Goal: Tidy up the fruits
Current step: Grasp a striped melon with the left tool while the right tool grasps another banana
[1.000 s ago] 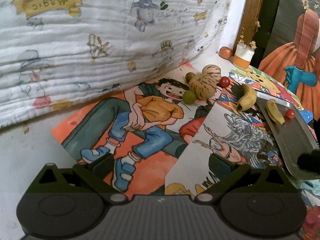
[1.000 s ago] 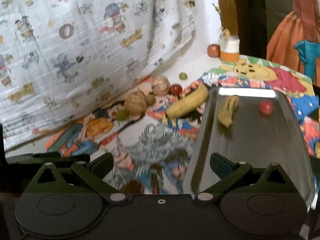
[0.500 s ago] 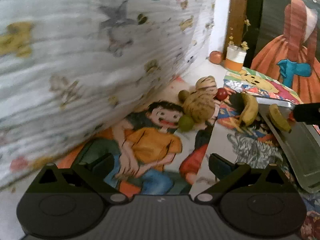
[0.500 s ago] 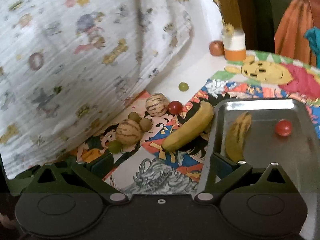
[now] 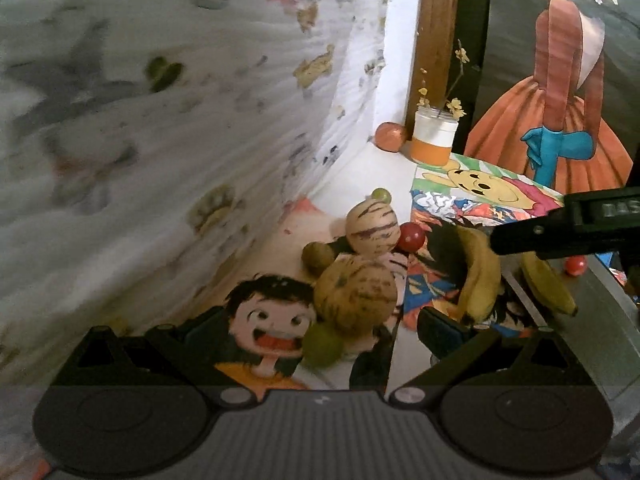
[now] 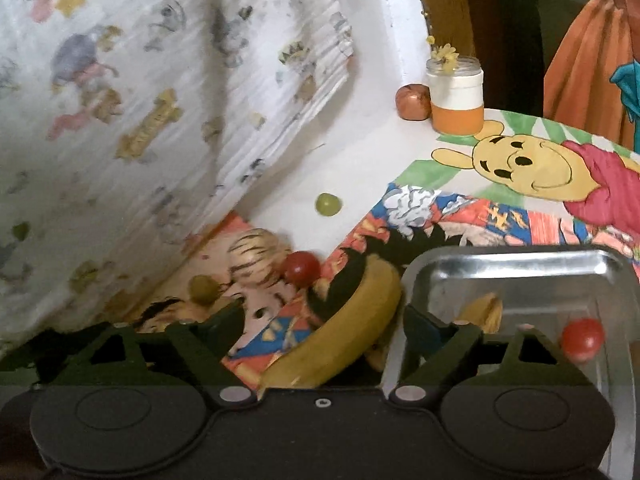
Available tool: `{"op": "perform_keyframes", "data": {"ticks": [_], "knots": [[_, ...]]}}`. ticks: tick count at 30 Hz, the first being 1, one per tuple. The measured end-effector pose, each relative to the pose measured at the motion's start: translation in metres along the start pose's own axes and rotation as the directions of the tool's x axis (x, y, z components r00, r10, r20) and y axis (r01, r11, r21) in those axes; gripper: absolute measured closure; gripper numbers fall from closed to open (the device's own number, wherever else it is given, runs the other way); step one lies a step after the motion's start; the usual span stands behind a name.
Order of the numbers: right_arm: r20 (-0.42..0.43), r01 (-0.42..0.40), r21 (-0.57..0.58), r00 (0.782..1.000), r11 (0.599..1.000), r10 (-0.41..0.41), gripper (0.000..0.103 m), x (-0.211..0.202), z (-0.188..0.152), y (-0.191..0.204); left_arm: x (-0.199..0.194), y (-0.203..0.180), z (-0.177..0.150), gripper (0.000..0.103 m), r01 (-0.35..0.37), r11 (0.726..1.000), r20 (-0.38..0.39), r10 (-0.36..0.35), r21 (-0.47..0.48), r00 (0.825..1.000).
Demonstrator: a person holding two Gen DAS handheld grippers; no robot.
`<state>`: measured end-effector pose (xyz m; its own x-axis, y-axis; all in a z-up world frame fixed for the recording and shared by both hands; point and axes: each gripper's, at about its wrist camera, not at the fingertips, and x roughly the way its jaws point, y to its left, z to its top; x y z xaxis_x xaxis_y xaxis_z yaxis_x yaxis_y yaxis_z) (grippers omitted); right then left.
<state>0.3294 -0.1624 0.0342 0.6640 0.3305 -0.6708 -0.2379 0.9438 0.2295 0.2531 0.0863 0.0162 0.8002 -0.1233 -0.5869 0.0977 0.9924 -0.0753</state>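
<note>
My left gripper (image 5: 320, 332) is open, low over the cartoon mat, with a green grape (image 5: 322, 344) and a striped round fruit (image 5: 356, 300) between its fingers, untouched by them. A second striped fruit (image 5: 372, 226), a red tomato (image 5: 412, 237) and a brownish fruit (image 5: 318, 256) lie just beyond. My right gripper (image 6: 324, 320) straddles a yellow banana (image 6: 348, 328) on the mat beside the steel tray (image 6: 520, 256); its jaws are closing and no pad visibly presses the banana. In the tray lie another banana (image 6: 484, 312) and a small tomato (image 6: 582, 338). The right gripper shows as a dark bar (image 5: 560, 228) in the left wrist view.
A printed white cloth (image 5: 160, 120) rises close on the left. An orange-and-white jar (image 6: 456, 100) with dried flowers and a brown ball (image 6: 412, 102) stand at the back corner. A loose green grape (image 6: 328, 204) lies on the white surface. A painted panel (image 5: 560, 100) stands behind.
Both grippers have moved forward toward the fruit cluster. The right one's fingers now stand either side of the banana by the tray and are narrower than before.
</note>
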Motion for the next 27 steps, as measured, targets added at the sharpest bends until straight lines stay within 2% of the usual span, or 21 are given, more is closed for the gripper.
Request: {"op": "perform_keyframes", "data": {"ticks": [3,10,18,23,27], "knots": [[-0.023,0.02,-0.01,1.0,1.0,-0.021,0.021,0.013,0.003,-0.002,0.011,-0.002,0.005,0.001,0.016,1.0,0.001,-0.016,0.008,1.0],[-0.065,0.001,0.026,0.998,1.0,0.001,0.022,0.034,0.003,-0.008,0.032,-0.004,0.01,0.014,0.055,0.998,-0.017,-0.055,-0.004,0.998],[-0.044,-0.002,0.019,0.999,1.0,0.003,0.022,0.041,0.003,-0.006,0.045,-0.001,0.01,0.026,0.072,0.997,-0.052,-0.073,-0.023,0.996],[-0.012,-0.057,-0.01,0.998,0.998,0.057,0.022,0.037,0.005,-0.004,0.048,0.002,0.009,0.042,0.097,0.994,-0.072,-0.1,-0.048,0.992],[-0.037,-0.042,0.002,0.998,0.999,0.042,0.023,0.036,0.003,-0.006,0.05,0.0,0.009,0.043,0.096,0.994,-0.075,-0.1,-0.049,0.992]]}}
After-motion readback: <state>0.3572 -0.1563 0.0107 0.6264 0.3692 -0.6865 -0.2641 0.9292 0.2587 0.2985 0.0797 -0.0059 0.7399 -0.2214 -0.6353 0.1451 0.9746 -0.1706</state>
